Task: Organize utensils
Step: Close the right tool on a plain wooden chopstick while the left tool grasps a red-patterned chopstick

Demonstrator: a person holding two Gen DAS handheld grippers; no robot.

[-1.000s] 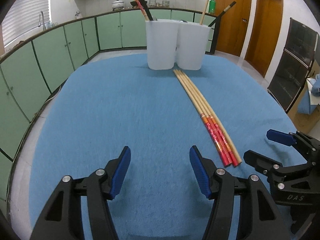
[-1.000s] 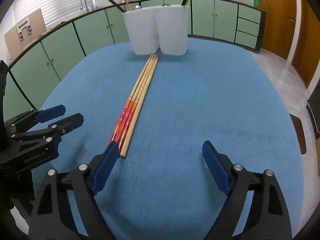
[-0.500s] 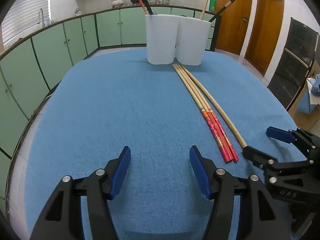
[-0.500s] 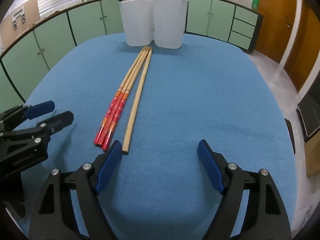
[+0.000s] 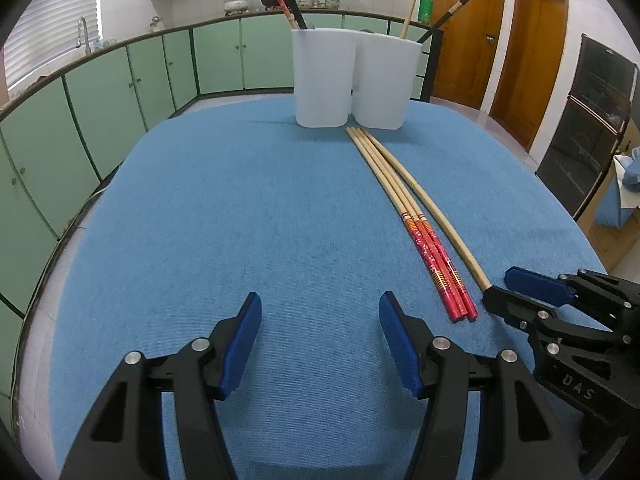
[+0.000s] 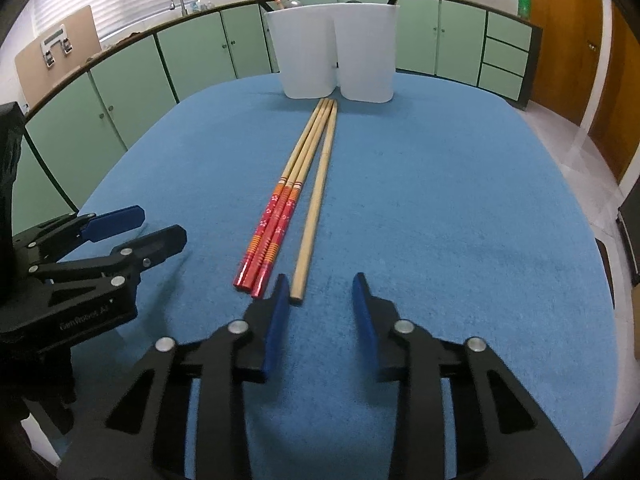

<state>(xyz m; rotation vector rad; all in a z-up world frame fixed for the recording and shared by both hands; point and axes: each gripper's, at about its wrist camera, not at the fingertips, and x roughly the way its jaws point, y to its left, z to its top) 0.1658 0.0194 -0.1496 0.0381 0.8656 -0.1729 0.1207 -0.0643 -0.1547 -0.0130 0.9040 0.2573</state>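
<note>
Three chopsticks lie on the blue tablecloth (image 5: 240, 220): a red-handled pair (image 5: 436, 256) (image 6: 276, 220) and a plain bamboo chopstick (image 5: 432, 208) (image 6: 316, 208) just right of them. My right gripper (image 6: 319, 294) (image 5: 504, 286) is closing, with the bamboo stick's near end between its jaws, close to the left finger; the pads do not press on it. My left gripper (image 5: 320, 308) (image 6: 160, 226) hovers open and empty to the left of the chopsticks. Two white holders (image 5: 324, 76) (image 5: 386, 80) stand at the far end with chopsticks sticking out.
Green kitchen cabinets (image 5: 120, 92) curve around the table's left and far sides. Wooden doors (image 5: 536, 40) and a dark glass cabinet (image 5: 588, 128) stand to the right. Bare blue cloth spreads left of the chopsticks and right of them (image 6: 460, 200).
The right gripper's jaws have narrowed a lot around the bamboo chopstick's near end. That end has swung away from the red pair. The left gripper kept its opening.
</note>
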